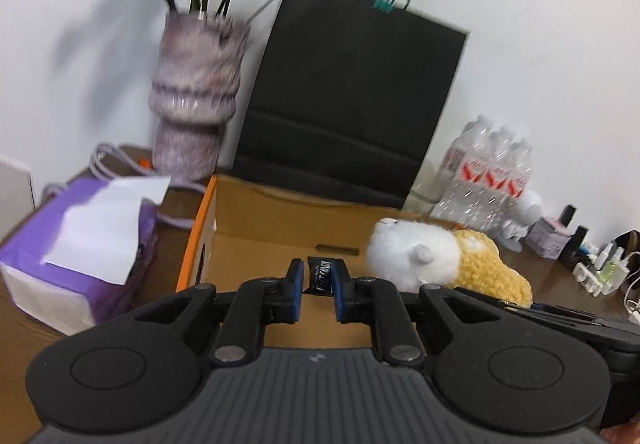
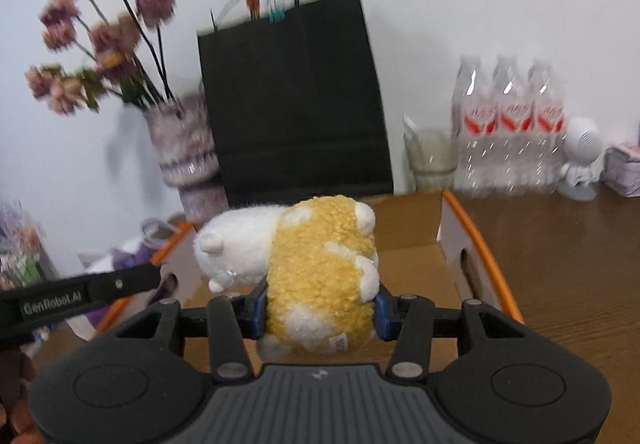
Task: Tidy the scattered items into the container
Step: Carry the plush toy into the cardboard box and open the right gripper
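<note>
An open cardboard box with orange edges [image 1: 256,212] [image 2: 452,240] stands on the brown table. My left gripper [image 1: 318,278] is shut on a small black candy packet [image 1: 319,276] and holds it over the box. My right gripper [image 2: 320,310] is shut on a yellow and white plush toy [image 2: 316,268] and holds it above the box. The plush also shows in the left wrist view [image 1: 440,260], at the box's right side. The left gripper's body shows at the left of the right wrist view [image 2: 80,294].
A purple-grey vase with flowers [image 1: 196,100] and a black paper bag [image 1: 352,96] stand behind the box by the wall. A purple tissue pack [image 1: 80,244] lies left of the box. A pack of water bottles [image 2: 508,132], a glass jar [image 2: 432,160] and small items stand at the right.
</note>
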`<state>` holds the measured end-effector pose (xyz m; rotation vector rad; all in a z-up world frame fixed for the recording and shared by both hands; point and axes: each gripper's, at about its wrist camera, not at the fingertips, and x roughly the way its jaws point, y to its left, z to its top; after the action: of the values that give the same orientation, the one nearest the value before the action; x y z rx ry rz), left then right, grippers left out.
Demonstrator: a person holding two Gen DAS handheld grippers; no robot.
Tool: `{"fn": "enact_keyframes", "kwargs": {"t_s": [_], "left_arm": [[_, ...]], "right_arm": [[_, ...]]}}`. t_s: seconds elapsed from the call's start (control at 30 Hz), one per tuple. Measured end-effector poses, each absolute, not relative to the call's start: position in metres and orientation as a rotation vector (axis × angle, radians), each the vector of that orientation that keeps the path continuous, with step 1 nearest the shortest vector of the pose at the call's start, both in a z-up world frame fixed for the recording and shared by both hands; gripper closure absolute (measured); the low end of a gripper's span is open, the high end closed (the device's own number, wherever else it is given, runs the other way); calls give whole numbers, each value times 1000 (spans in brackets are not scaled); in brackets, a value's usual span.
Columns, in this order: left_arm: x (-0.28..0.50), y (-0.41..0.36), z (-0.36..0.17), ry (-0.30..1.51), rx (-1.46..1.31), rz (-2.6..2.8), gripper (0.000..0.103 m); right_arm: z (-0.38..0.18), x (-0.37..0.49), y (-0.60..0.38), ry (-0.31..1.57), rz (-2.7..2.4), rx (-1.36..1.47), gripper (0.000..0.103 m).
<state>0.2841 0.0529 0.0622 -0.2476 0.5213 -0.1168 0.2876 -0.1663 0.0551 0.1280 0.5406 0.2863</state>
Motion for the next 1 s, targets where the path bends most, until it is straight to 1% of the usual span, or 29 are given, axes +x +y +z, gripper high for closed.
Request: {"fn": "enact_keyframes", "kwargs": {"t_s": [0.13,0.23,0.3,0.33,0.37,0.4,0.43,0.47,0.5,0.53,0.57,0.63,1.0], "left_arm": [[300,54,46,594,-242,-111,87],[303,53,39,615,-230,-97,85],[304,54,39,619,-233,-100,72],[303,54,39,618,-230,-102,69],[303,53,40,619,-221,-111,60],[301,50,41,619,-210,-123,44],[300,48,43,618,-199,-133,33],[299,44,45,613,-177,-126,0],[296,40,48,598,-149,-104,0],[293,37,50,578,-125,-93,0],[290,34,53,565,-100,-84,0],[288,32,56,552,-88,-84,0],[269,41,76,482,-108,-59,0]], "right_arm": [[37,318,-176,648,291,135,56],[29,323,-178,689,282,134,55],[28,324,-178,695,278,131,54],[28,324,-178,694,276,127,53],[29,323,-178,693,272,120,53],[29,322,-177,694,269,108,51],[29,322,-176,696,267,92,48],[31,321,-176,699,263,76,42],[33,321,-175,701,258,60,18],[35,319,-175,697,250,42,2],[37,317,-175,689,230,17,0],[42,314,-176,675,222,-10,0],[63,300,-187,640,246,27,0]]}}
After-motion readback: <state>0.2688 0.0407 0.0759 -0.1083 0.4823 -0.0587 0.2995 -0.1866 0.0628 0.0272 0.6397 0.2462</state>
